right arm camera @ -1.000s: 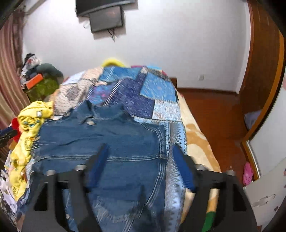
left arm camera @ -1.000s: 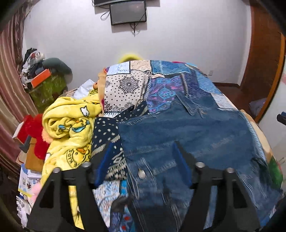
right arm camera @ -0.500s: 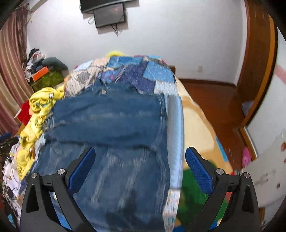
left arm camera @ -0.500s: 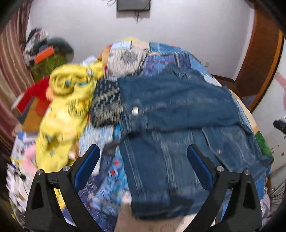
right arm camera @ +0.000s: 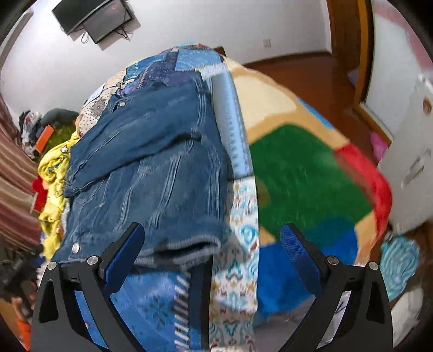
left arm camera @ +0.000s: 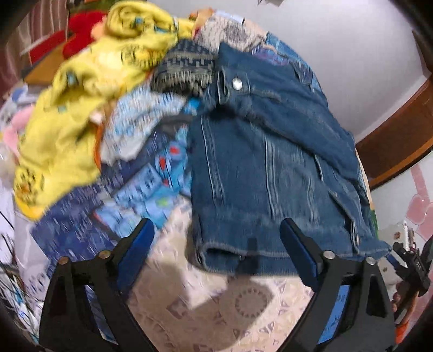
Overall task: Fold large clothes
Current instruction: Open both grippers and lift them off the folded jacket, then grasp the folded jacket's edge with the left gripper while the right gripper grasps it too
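A blue denim jacket (left arm camera: 270, 162) lies spread on the patchwork bedspread (left arm camera: 135, 195), with its sleeves folded across the body. It also shows in the right wrist view (right arm camera: 151, 168). My left gripper (left arm camera: 216, 243) is open and empty, hovering just short of the jacket's near hem at its left corner. My right gripper (right arm camera: 211, 243) is open and empty, just short of the hem at the jacket's right corner.
A yellow printed blanket (left arm camera: 89, 89) is heaped left of the jacket. A colourful fleece blanket (right arm camera: 311, 168) hangs over the bed's right side. A wooden floor (right arm camera: 297, 67) and a white cabinet (right arm camera: 406, 135) are to the right. A wall screen (right arm camera: 94, 16) hangs beyond the bed.
Both grippers opened wide and pulled back from over the jacket to its near hem. The views tilted down toward the bed's near edge. The jacket stays where it lay.
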Tool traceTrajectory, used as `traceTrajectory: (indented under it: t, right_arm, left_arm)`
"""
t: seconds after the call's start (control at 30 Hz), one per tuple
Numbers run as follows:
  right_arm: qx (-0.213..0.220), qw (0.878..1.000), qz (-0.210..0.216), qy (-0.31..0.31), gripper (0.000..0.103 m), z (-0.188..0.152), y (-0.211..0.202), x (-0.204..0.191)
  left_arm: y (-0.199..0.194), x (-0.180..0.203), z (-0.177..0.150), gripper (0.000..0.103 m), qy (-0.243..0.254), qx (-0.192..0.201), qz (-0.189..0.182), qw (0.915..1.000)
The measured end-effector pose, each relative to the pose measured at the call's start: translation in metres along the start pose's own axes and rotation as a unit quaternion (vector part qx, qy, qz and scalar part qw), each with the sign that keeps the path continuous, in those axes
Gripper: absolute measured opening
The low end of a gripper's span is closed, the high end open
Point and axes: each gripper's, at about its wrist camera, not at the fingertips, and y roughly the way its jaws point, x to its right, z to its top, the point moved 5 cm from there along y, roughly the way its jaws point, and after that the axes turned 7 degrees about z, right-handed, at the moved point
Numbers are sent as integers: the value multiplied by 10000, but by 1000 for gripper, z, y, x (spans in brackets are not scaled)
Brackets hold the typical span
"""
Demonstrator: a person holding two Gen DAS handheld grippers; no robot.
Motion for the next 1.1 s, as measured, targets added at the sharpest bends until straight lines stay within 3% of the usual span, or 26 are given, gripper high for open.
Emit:
traceTrajectory:
  t: [0.03,0.2,0.27,0.5,0.6,0.83,1.03,1.1]
  right_arm:
    - [-11,10000,54,34,99,-2,1,0]
    - [-96,9984,492,276,74,-8,8,-4]
    - [-151,9966,694,407,66,-7,14,-6]
    - [-227,9918,935,838,26,-6,34,0]
    - [-143,9924,983,729,16,-2,30,-3]
    - [115,9956,865,-334,12,29,17,-41]
    - [562,9891,933,-990,11,87,13,-80]
    - [754,9862,859,-1202,11,119,15,-92]
  left_arm:
    - [3,1,-4,86,-38,-80,-62,9999]
    - [15,10,-16,72,-123,-341,-473,9982]
    - [17,12,-16,69,-83,-307,-437,9985]
    - [11,7,-12,22,101,-96,-174,9998]
    - [-1,12,-5,13,383,228,-32,9990]
    - [-32,38,34,8,740,891,6,9933]
    - [-56,72,97,7,1054,1378,-275,9845]
    - [-59,87,124,7,1314,1527,-185,9793]
